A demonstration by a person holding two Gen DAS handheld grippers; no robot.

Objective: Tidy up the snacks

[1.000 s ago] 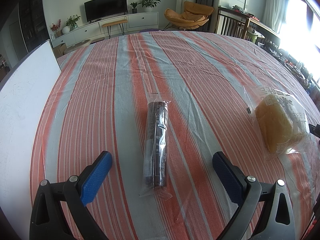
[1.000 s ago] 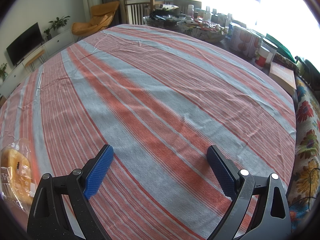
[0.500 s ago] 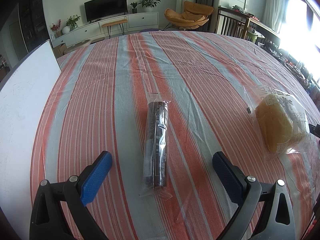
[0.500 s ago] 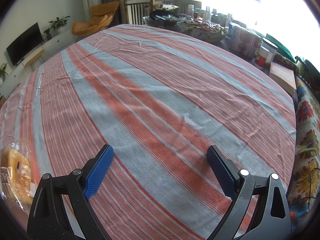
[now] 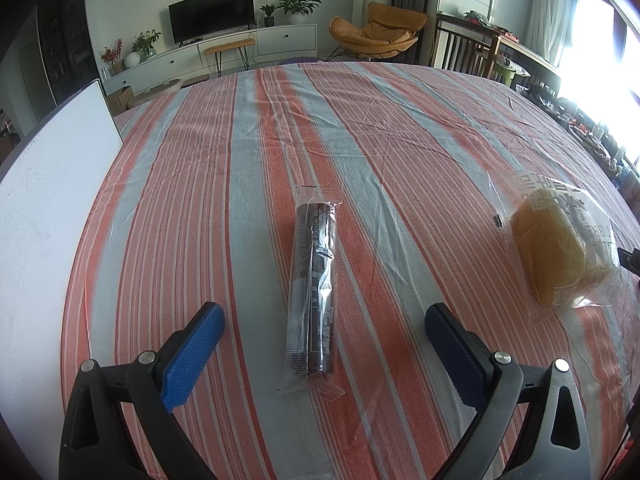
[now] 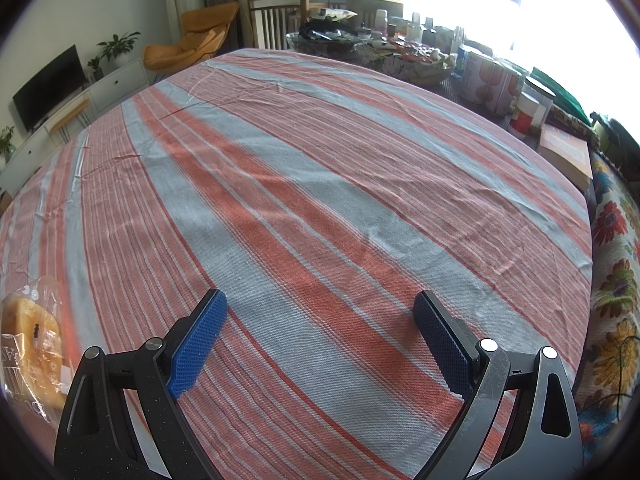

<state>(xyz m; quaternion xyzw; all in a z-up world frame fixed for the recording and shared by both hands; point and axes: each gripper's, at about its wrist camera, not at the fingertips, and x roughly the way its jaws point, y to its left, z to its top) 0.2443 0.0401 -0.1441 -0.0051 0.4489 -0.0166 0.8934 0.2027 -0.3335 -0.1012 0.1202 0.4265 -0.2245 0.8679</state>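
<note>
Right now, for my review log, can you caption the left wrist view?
Open left tool poised over a dark wrapped snack roll on the striped tablecloth, bagged bread lying to its right.

right tool agape, empty | striped cloth beneath | bagged bread far left

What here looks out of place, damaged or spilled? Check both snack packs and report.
Nothing stands out. The dark snack roll lies flat in its clear wrapper between the open left gripper fingers, and the bagged bread sits flat to its right. No tear or spill shows on the striped tablecloth.
</note>
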